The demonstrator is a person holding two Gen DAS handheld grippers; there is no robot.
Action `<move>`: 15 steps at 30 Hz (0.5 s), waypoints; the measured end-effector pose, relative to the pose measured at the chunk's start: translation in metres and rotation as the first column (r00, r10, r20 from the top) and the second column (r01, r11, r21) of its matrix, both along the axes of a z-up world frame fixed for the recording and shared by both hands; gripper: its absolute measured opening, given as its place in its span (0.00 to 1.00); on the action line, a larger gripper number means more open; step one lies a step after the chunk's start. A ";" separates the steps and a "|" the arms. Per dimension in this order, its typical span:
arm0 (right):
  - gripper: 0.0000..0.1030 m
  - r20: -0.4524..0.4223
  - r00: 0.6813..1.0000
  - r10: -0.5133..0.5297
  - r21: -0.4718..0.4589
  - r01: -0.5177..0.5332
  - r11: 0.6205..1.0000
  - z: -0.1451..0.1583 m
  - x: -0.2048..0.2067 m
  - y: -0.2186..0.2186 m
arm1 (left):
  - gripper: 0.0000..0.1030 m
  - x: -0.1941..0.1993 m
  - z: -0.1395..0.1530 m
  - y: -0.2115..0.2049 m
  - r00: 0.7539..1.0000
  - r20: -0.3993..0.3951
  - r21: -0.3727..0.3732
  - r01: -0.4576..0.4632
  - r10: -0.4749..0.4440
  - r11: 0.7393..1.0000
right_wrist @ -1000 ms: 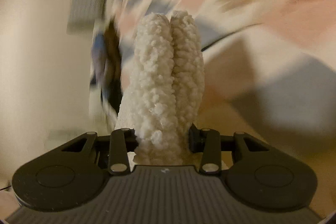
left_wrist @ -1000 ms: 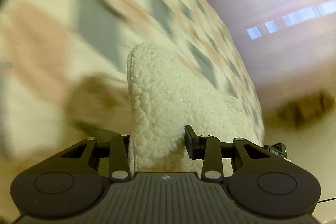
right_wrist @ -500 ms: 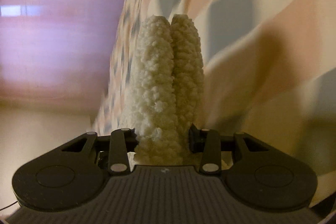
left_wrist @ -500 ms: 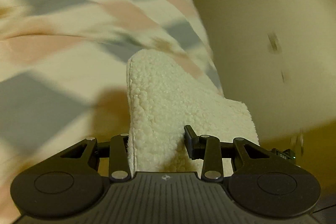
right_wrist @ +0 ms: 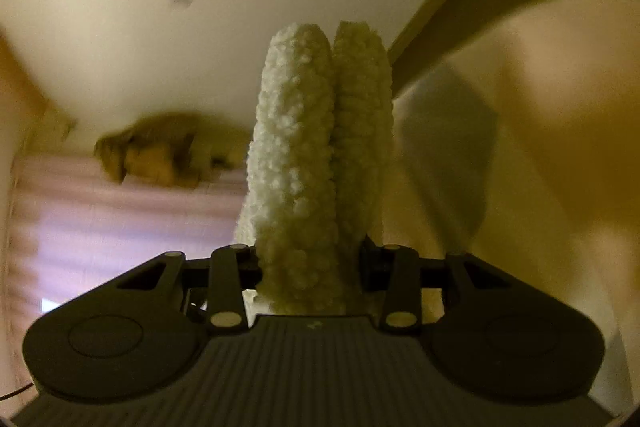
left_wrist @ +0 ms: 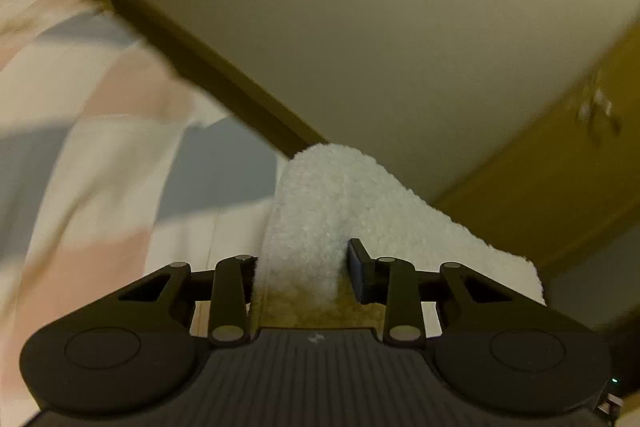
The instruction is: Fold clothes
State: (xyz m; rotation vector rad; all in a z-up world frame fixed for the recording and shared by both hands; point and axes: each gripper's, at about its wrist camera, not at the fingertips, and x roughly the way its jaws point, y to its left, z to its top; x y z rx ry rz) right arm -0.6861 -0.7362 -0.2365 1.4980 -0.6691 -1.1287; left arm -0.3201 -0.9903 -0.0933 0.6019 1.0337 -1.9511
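— Garment [left_wrist: 104, 131] location? Need it quick.

— Checked fabric in pink, grey and cream, fleecy cream lining. I'm holding it up in the air; it fills the left of the left wrist view and the right of the right wrist view [right_wrist: 540, 115], blurred in both.

— Background?

— Pale ceiling [left_wrist: 360, 7] with a dark beam [left_wrist: 208, 67] across it, pink wall [right_wrist: 120, 227] low on the right wrist view.

— Left gripper [left_wrist: 304, 267]?

— Jaws nearly closed, pinching one thick fold of the fleece edge [left_wrist: 320, 219].

— Right gripper [right_wrist: 308, 267]?

— Same narrow gap, clamped on a doubled fleece edge [right_wrist: 320, 147], two rolls standing side by side, touching.
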 end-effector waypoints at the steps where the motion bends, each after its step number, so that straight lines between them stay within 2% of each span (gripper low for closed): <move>1: 0.36 0.011 1.000 -0.013 0.027 0.013 1.000 -0.015 -0.001 -0.005 | 0.29 -0.013 -0.008 -0.013 0.999 0.034 -0.005 0.019 -0.019 1.000; 3: 0.36 0.024 0.999 -0.033 0.072 0.032 0.997 -0.043 -0.004 -0.014 | 0.22 -0.024 -0.031 -0.026 0.996 0.082 0.003 0.029 -0.029 1.000; 5: 0.36 -0.014 1.000 -0.018 0.059 0.019 0.998 -0.050 -0.004 -0.012 | 0.20 -0.030 -0.056 -0.036 0.993 0.110 0.019 0.030 -0.032 0.999; 8: 0.39 -0.046 0.999 -0.013 0.062 0.015 0.998 -0.052 -0.007 -0.005 | 0.23 -0.026 -0.077 -0.042 0.998 0.066 0.041 0.011 -0.013 0.999; 11: 0.44 -0.090 0.996 0.004 0.092 0.004 0.996 -0.035 -0.014 -0.004 | 0.25 -0.022 -0.077 -0.042 0.999 0.036 0.047 0.011 -0.013 0.999; 13: 0.56 -0.095 0.995 0.031 0.128 -0.018 0.992 -0.023 -0.011 -0.009 | 0.26 -0.014 -0.067 -0.038 0.999 0.035 0.049 0.004 -0.005 0.999; 15: 0.58 -0.100 0.994 0.048 0.149 -0.033 0.988 -0.009 -0.004 -0.016 | 0.27 -0.001 -0.053 -0.031 1.000 0.019 0.048 -0.022 0.021 0.999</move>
